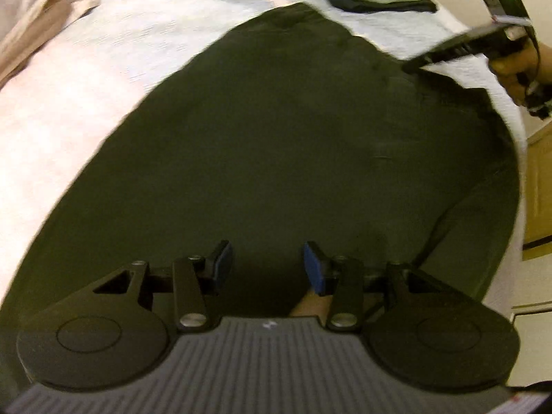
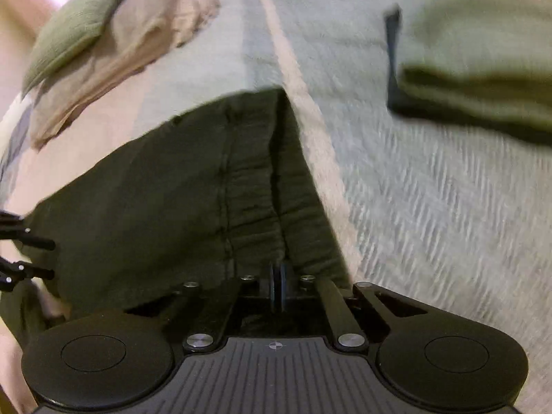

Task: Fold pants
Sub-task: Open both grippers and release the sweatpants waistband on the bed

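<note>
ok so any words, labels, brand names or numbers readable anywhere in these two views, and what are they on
None can be read.
Small white mark on the left hand-held gripper body: too blurred to read.
Crosshair symbol on the right hand-held gripper body: a sign only, no text.
Green light on the right hand-held gripper's handle in the left view: no lettering.
Pants and folded clothes: no label visible.

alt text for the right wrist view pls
The right gripper is shut on the waistband edge of dark green pants lying on a pale bedspread. A folded clothes stack sits upper right.
</note>
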Motion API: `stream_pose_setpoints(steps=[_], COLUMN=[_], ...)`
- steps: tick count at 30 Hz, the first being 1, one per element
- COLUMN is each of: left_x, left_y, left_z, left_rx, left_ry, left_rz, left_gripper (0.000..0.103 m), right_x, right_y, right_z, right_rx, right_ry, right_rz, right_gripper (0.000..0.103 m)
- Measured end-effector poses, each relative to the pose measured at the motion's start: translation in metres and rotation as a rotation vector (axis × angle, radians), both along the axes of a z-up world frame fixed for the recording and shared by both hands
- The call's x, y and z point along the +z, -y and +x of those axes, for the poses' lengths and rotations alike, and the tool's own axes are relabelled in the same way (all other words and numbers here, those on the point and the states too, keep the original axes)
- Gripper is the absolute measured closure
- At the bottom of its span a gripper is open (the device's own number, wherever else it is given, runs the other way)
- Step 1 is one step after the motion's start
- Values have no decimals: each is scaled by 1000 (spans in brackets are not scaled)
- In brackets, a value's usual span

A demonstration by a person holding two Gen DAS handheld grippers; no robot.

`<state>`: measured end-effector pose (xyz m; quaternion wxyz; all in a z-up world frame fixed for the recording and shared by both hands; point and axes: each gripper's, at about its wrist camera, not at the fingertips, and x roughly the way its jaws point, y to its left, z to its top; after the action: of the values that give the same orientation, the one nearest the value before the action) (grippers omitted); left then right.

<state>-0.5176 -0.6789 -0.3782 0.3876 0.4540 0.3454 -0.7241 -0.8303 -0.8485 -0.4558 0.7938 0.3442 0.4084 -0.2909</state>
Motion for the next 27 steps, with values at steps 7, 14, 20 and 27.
stream_pose_setpoints(steps=[7,14,20,27], left_x=[11,44,60,35], left_y=[-25,-101,-201,-314], left_z=[3,119,212,261], left_rx=[41,250,409,346], left_ry=[-5,119,230,336], left_rz=[-37,-54,-69,-71], left_gripper=[63,59,50,49], right_x=[-10,33,61,39], right_y=[4,-47,-159,-281], right_z=[1,18,66,145], right_rx=[-17,-121,-9,126], right_ry=[-40,-219,-153,-170], right_rz=[-30,-245,-221,-109], right_gripper=[103,70,64,61])
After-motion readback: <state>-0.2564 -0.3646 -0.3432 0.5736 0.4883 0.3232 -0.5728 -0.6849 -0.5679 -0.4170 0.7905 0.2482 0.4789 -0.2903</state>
